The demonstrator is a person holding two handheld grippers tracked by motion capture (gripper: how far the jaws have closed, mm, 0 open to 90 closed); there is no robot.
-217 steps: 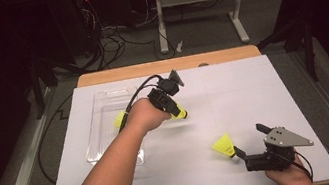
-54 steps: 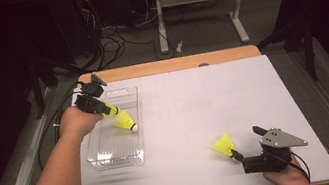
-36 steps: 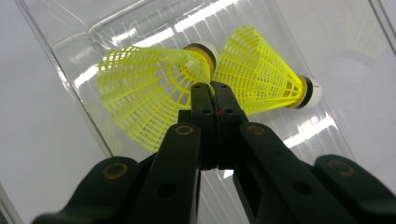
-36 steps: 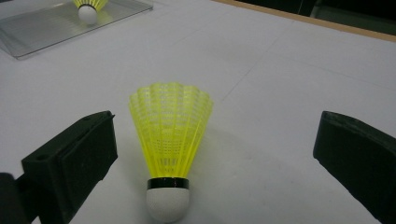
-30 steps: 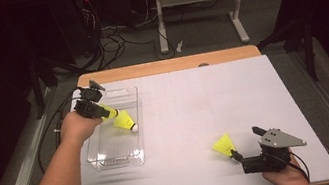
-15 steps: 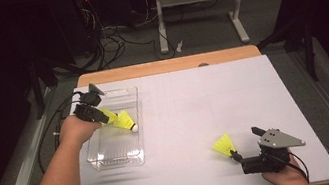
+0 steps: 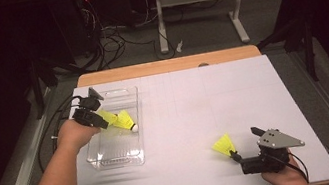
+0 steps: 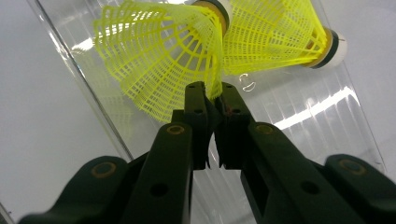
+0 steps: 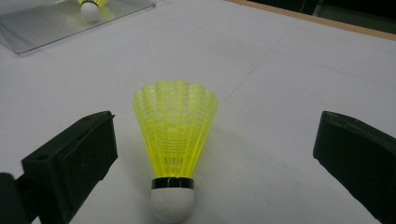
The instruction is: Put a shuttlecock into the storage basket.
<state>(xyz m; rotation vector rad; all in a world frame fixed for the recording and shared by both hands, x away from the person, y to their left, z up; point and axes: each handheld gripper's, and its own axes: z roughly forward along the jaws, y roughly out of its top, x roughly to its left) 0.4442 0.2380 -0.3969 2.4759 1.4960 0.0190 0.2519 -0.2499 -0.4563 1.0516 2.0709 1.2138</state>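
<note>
Jaws of my left gripper (image 8: 212, 95) just easing apart, pinching yellow shuttlecock (image 8: 159, 60) skirt over clear tray (image 7: 122, 97). Right gripper (image 9: 215, 154) jaws wide open around second shuttlecock (image 9: 173, 140) on surface (image 7: 234, 96). No readable writing.

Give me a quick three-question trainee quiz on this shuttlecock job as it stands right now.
1. True or false: the right gripper is clamped on its shuttlecock.
2. What does the left gripper pinch: A) a cork tip, B) the rim of a yellow skirt, C) the tray wall?
3. How many shuttlecocks show in the left gripper view?

Key:
1. False. Its jaws stand wide apart either side of the standing shuttlecock on the table.
2. B: the held shuttlecock, over the clear tray.
3. Two; the second shuttlecock lies beside it.
</note>
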